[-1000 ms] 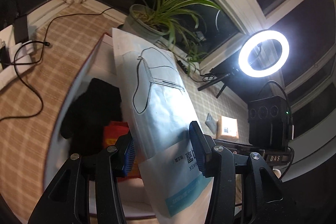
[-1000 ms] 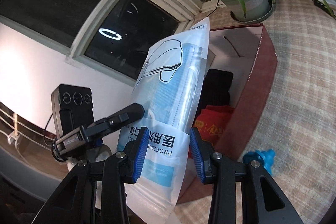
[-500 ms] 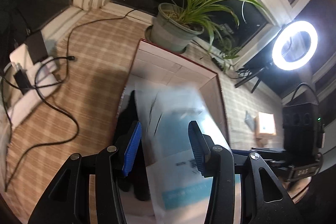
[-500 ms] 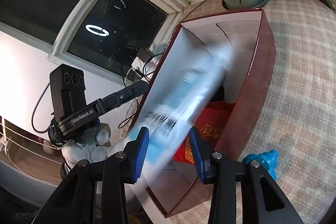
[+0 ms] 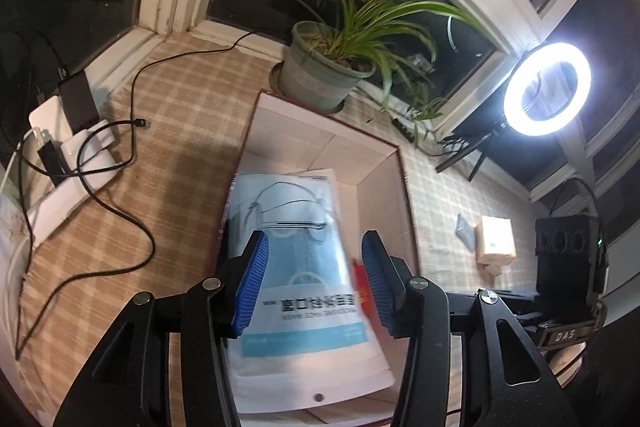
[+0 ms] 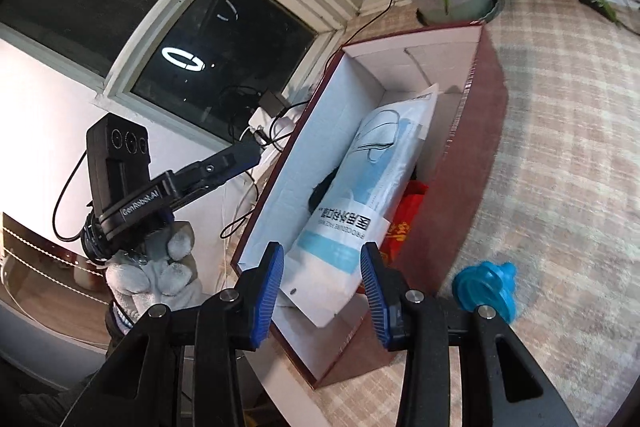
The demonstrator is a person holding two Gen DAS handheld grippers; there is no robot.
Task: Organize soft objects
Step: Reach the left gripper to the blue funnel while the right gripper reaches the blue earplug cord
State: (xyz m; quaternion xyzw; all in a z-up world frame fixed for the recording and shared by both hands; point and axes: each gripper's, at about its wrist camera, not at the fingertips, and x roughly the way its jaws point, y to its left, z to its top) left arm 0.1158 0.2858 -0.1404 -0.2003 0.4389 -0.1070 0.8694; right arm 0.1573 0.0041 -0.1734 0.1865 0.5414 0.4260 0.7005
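A white and blue face-mask pack (image 5: 304, 267) lies inside the dark red open box (image 5: 394, 195), on top of a red item (image 5: 360, 285) and a black soft item. In the right wrist view the pack (image 6: 360, 195) lies lengthwise in the box (image 6: 472, 131), with the red item (image 6: 404, 227) and the black item (image 6: 324, 187) partly hidden under it. My left gripper (image 5: 314, 283) is open above the pack. My right gripper (image 6: 324, 287) is open at the box's near end, not touching the pack.
A potted plant (image 5: 332, 71) stands behind the box. A ring light (image 5: 546, 89) glows at right. Cables and a power strip (image 5: 68, 163) lie at left. A blue plastic object (image 6: 486, 289) sits on the checked mat beside the box. A small tan box (image 5: 496, 239) sits at right.
The mask pack was held upright by both grippers, then fell into the box. Both grippers have let go and now stand open over it.
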